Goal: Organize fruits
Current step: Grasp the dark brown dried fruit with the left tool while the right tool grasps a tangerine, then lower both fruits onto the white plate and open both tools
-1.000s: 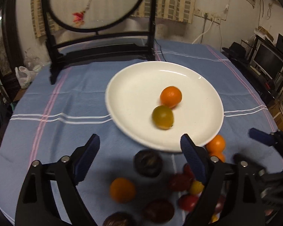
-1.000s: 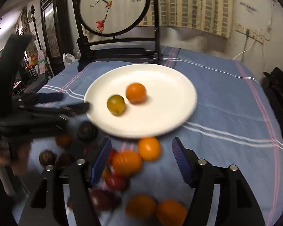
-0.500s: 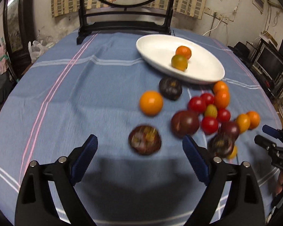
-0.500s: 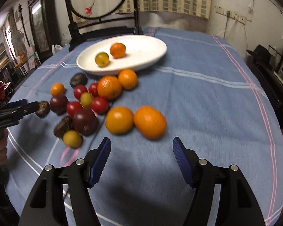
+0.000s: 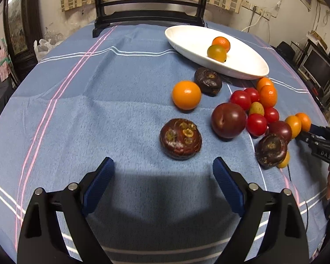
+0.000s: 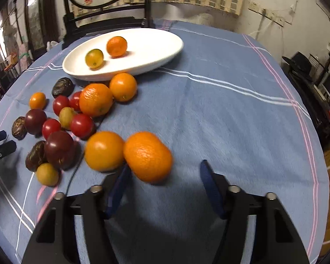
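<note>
The tabletop (image 5: pixel 99 114) is covered in matt, napped blue cloth. Beyond the tongs, a glossy white plate (image 6: pixel 156 52) looks glazed; the tomatoes (image 5: pixel 256 124) are smooth and shiny, the orange (image 6: pixel 147 156) finely pitted.

The right gripper (image 5: pixel 305 132) bears the small raised letters "DAS" on its black body.

Bare tablecloth (image 6: pixel 220 114) right of the fruit pile (image 6: pixel 61 118) is wide open; white plate (image 6: pixel 165 50) and dark screen stand (image 5: pixel 149 19) block the far edge.
</note>
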Motion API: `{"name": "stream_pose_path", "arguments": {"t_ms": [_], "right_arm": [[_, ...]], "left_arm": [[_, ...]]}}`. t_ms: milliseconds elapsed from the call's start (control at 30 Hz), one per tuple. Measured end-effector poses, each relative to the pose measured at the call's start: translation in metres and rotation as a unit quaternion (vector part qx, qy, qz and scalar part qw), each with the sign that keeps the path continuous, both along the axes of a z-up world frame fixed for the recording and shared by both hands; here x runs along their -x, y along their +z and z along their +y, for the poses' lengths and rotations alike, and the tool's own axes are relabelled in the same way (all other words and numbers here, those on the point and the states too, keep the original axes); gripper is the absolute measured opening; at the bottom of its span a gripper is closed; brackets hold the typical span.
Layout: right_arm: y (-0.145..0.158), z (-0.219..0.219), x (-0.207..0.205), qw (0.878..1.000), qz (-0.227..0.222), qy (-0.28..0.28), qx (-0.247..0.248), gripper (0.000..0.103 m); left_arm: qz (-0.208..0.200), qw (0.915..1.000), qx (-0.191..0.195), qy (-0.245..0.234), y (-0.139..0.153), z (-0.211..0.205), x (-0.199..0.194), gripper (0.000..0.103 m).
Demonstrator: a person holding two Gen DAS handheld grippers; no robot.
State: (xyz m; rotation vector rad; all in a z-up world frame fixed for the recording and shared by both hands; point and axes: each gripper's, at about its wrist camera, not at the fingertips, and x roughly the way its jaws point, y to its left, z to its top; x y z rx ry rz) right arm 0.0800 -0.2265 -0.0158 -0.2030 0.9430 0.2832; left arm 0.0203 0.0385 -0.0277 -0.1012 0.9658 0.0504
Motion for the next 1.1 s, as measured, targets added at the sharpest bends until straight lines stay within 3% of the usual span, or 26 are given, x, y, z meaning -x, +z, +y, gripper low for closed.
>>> {"name": "stream_pose_path", "arguments": {"t_ms": [133, 267, 367, 467, 600, 800, 967, 1100], "right_arm": [[0.001, 0.005, 0.002, 1.0, -0.005, 0.001, 0.005, 0.036], [0.001, -0.005, 0.011, 1.0, -0.003, -0.007, -0.018, 0.036], [0.003, -0.007, 0.018, 1.0, -0.003, -0.003, -0.025, 0.036], [0.006, -0.009, 0.025, 0.999, -0.006, 0.0, -0.036, 0.036], [0.015, -0.007, 0.035, 0.998, -0.014, 0.011, -0.052, 0.036], [0.05, -0.002, 0.039, 0.993, -0.056, 0.024, -0.098, 0.036], [0.093, 0.015, 0.018, 0.983, -0.121, 0.02, -0.139, 0.036], [0.098, 0.039, -0.018, 0.982, -0.121, 0.008, -0.146, 0.036]], "left_arm": [[0.009, 0.9999, -0.007, 0.001, -0.002, -0.001, -0.014, 0.089], [0.018, 0.9996, -0.022, 0.008, -0.004, -0.002, -0.025, 0.08], [0.014, 0.9997, -0.022, 0.0, -0.003, -0.005, -0.03, 0.068], [0.007, 0.9995, -0.023, -0.021, -0.001, -0.012, -0.033, 0.042], [0.007, 0.9991, -0.03, -0.03, 0.004, -0.02, -0.033, 0.04], [-0.038, 0.9974, -0.021, -0.057, 0.043, -0.03, -0.038, 0.04], [-0.077, 0.9958, 0.005, -0.049, 0.08, -0.037, -0.083, 0.04], [-0.087, 0.996, -0.015, -0.012, 0.089, -0.04, -0.127, 0.04]]}}
